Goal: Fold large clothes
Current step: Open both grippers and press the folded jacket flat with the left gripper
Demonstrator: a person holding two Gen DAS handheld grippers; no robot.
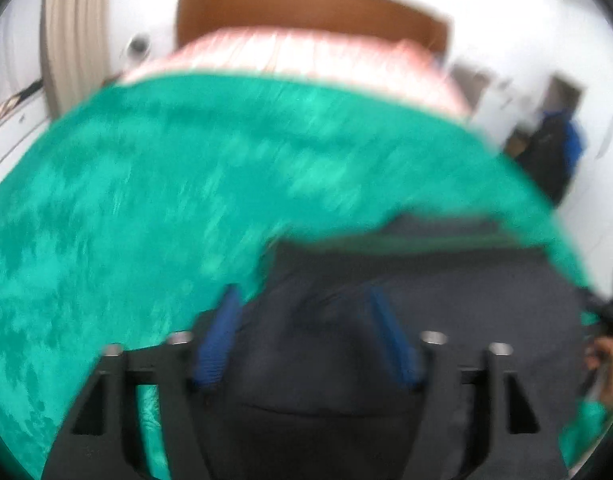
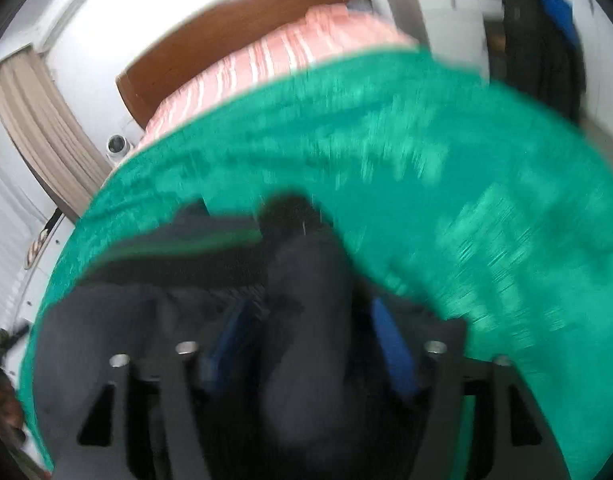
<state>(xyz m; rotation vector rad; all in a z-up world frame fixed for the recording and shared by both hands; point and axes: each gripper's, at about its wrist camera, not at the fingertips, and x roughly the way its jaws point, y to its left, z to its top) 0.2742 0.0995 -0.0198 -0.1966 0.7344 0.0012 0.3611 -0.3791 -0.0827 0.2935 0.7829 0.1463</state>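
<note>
Both wrist views are blurred and look down over a bed (image 1: 126,208) covered by a green blanket (image 2: 486,208). A dark garment (image 1: 446,300) lies on the blanket near the bed's close edge, filling the lower middle of each view. In the left view the left gripper (image 1: 306,336) stands wide, its two blue pads (image 1: 220,336) well apart and above the dark cloth; nothing is pinched between them. The garment looks mostly flat here, with a dark green band across its far edge. In the right view the right gripper (image 2: 312,344) is also apart at the pads (image 2: 394,348), though narrower; a raised fold of the garment (image 2: 306,300) lies between them, and the blur hides whether the pads touch it. Only this view shows that bunched ridge, running away from the gripper to a black end. Beyond the blanket both views show a pink striped cover (image 2: 266,56) and a brown headboard (image 1: 306,8) against a white wall. The left view shows the person's other hand (image 1: 610,364) at its right edge; the right view shows a hand (image 2: 2,404) at its lower left edge. A beige curtain (image 2: 46,128) hangs at the left, and dark clothing with a blue patch (image 2: 542,32) hangs at the far right.
</note>
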